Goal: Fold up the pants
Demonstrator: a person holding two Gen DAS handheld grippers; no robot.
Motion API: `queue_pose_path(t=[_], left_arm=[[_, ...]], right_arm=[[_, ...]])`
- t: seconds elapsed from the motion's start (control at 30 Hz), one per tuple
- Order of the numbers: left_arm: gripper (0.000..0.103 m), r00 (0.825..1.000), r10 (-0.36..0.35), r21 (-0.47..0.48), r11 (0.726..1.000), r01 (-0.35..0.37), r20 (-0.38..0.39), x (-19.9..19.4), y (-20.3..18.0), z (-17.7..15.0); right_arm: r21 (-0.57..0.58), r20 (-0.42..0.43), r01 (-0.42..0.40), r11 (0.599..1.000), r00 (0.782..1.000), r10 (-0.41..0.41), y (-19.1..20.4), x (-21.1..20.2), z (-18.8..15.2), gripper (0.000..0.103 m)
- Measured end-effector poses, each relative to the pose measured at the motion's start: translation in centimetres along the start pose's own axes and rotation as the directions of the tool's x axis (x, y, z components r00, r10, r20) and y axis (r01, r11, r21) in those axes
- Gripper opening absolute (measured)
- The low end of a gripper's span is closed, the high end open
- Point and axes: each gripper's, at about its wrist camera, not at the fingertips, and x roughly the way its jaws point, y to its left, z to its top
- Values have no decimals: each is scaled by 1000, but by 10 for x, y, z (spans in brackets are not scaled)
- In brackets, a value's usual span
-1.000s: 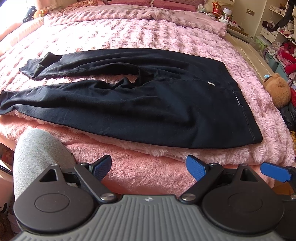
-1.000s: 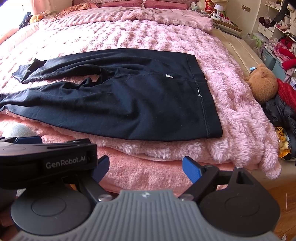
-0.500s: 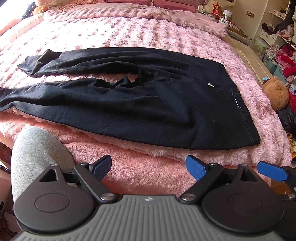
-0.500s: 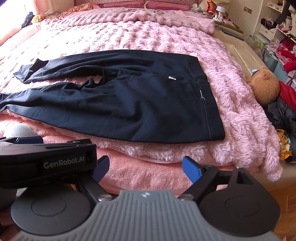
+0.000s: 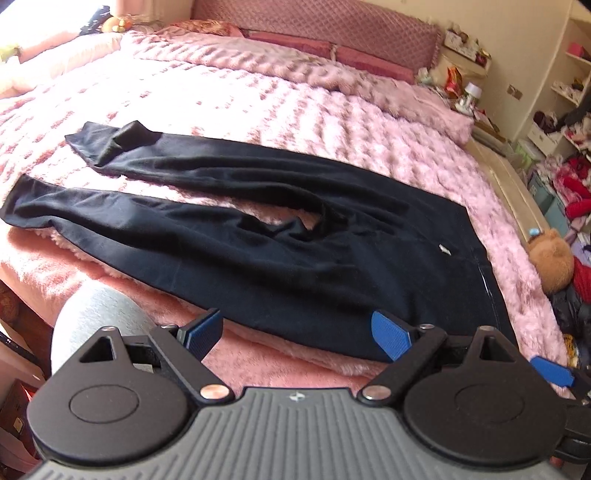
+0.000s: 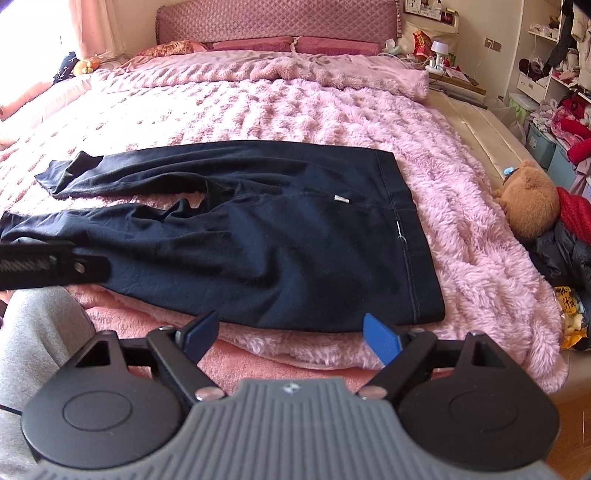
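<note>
so far nothing grabbed: left gripper [image 5: 295, 332] and right gripper [image 6: 290, 332] both spread wide, empty, at near edge of bed [image 6: 295, 110]. black pants [image 6: 258, 236] flat on pink blanket [image 6: 461, 229], legs splayed. risk: pinching fluffy blanket with hem; far leg's turned-up cuff [image 5: 129, 138] folding crooked.

My left wrist camera looks forward between my spread fingers, low at the bed's near edge, facing the headboard [image 5: 332, 33], set toward the pants' [image 5: 295, 236] legs. My right wrist camera faces the same way, nearer the waistband. Both share the pants [image 6: 277, 236], pink blanket [image 6: 295, 110] and teddy bear [image 6: 528, 199].
</note>
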Motion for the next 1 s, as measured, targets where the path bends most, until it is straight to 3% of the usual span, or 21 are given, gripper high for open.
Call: queue_pose_path(t=[0.03,0.07,0.13,0.27,0.4,0.5,0.63,0.67,0.73,0.9,1.0], left_arm=[[102,1000,15,-46,999,-14,22,-2,20,8],[94,999,33,-107,994,-29,39,-3,42,15],[90,995,65,-290,956,-40,77,0,98,22],[81,993,29,-626,778,48,111,17,215,15],[72,976,101,-778,622,87,191,34,302,0],[72,953,86,-837,505,209,289,51,355,-10],[71,945,56,-867,417,271,322,82,402,-3],[71,944,59,-879,387,278,324,88,412,-1],[69,950,79,-916,301,266,302,103,434,3],[67,941,155,-931,266,252,299,125,471,23],[61,944,123,-939,198,280,307,150,491,27]], right_arm=[[7,16,3,1000,1000,-3,-7,3,-1,82],[25,25,12,1000,1000,-13,-15,7,-1,82],[95,16,50,994,999,-52,-34,16,-3,82],[246,-4,51,968,999,-51,-76,33,-12,76],[271,18,54,961,998,-61,-92,40,-18,72],[253,38,40,967,998,-51,-92,44,-19,71],[242,23,51,969,998,-58,-83,51,-17,71],[236,9,62,970,998,-66,-80,54,-17,70],[224,-10,80,971,997,-80,-73,58,-16,70],[167,1,79,983,997,-80,-57,59,-11,70],[135,15,72,988,997,-75,-52,62,-7,66]])
